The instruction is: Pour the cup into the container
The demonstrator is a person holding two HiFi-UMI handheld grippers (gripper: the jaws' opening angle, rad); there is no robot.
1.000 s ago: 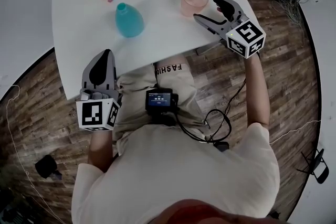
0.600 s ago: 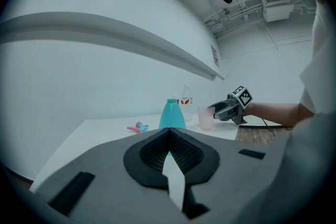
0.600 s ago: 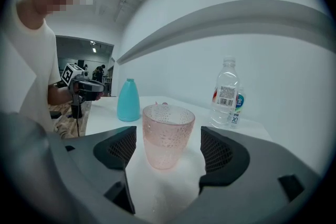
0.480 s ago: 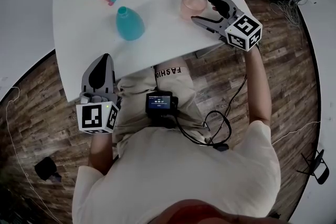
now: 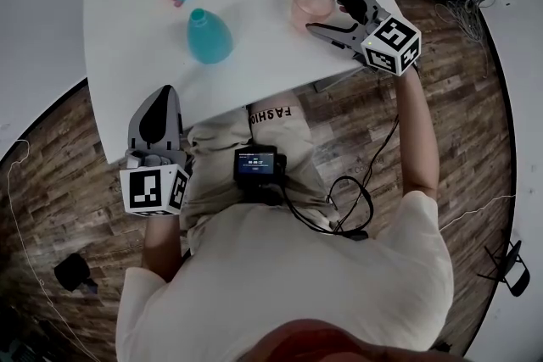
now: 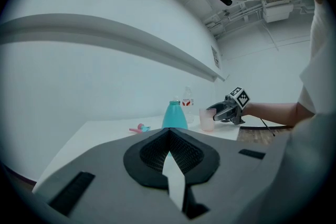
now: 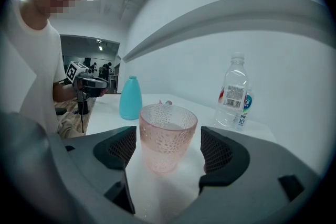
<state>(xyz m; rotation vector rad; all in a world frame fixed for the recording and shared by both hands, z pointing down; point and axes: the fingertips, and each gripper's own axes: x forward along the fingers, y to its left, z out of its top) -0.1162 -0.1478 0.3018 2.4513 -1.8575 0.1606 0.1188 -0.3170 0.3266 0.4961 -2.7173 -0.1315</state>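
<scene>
Right gripper view: my right gripper (image 5: 327, 10) has just opened wider, jaws apart either side of the pink cup (image 7: 167, 136), pads clear of it. Cup stands upright on the white table (image 5: 254, 64), apart from the teal container (image 5: 209, 34). Left gripper (image 6: 169, 136) clenched on nothing

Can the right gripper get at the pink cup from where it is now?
Probably yes. The right gripper has just been opening its jaws, now wide, with the pink dimpled plastic cup already between the fingers, a gap each side; nothing else intervenes.
</scene>
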